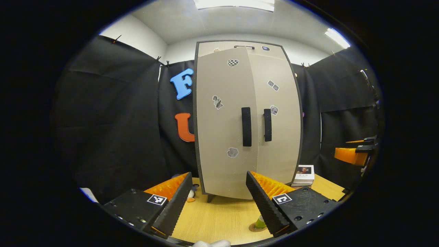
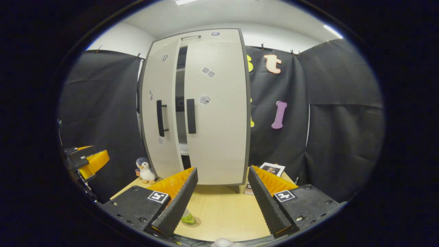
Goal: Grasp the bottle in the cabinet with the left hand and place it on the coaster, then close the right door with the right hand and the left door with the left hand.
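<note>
The beige two-door cabinet (image 1: 240, 120) stands on the wooden table (image 1: 219, 216). Its left door (image 2: 158, 113) is ajar, and a dark gap (image 2: 181, 103) shows beside the right door (image 2: 216, 109), which sits flush. A green bottle (image 1: 260, 223) stands on a round coaster (image 1: 254, 227) in front of the cabinet, partly behind my left gripper's finger. The right gripper view has the bottle (image 2: 188, 218) low down by a finger. My left gripper (image 1: 218, 173) is open and holds nothing, facing the doors. My right gripper (image 2: 222, 168) is open too, with nothing between its fingers.
A toy penguin (image 2: 145, 171) stands at the cabinet's left foot. A small white book (image 1: 304, 175) lies at its right foot. The right gripper (image 1: 355, 154) shows far right in the left gripper view; the left gripper (image 2: 87, 159) shows far left in the right gripper view.
</note>
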Tool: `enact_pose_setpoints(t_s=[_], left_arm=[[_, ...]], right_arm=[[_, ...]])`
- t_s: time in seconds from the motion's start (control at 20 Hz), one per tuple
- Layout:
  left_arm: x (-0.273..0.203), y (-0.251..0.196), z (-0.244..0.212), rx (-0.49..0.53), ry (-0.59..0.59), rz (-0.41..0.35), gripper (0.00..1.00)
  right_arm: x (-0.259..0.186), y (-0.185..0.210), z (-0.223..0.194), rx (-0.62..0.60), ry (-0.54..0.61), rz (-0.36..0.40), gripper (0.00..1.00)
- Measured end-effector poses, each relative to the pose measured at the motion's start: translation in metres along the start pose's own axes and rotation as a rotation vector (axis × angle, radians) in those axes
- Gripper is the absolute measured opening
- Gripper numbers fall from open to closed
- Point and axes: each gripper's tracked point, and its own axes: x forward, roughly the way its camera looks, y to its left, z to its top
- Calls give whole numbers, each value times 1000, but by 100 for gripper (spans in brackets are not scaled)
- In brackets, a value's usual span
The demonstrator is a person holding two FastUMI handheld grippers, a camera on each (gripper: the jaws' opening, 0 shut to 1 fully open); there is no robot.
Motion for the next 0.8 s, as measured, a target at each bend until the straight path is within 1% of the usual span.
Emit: enact_pose_setpoints(t_s=[0.25,0.8], left_arm=[[1,8,2,-4,2,12,96],[10,11,7,-19,-5,15,96]], right_arm=[[0,6,0,-10,-8,4,97],[4,10,12,-36,-29,10,97]])
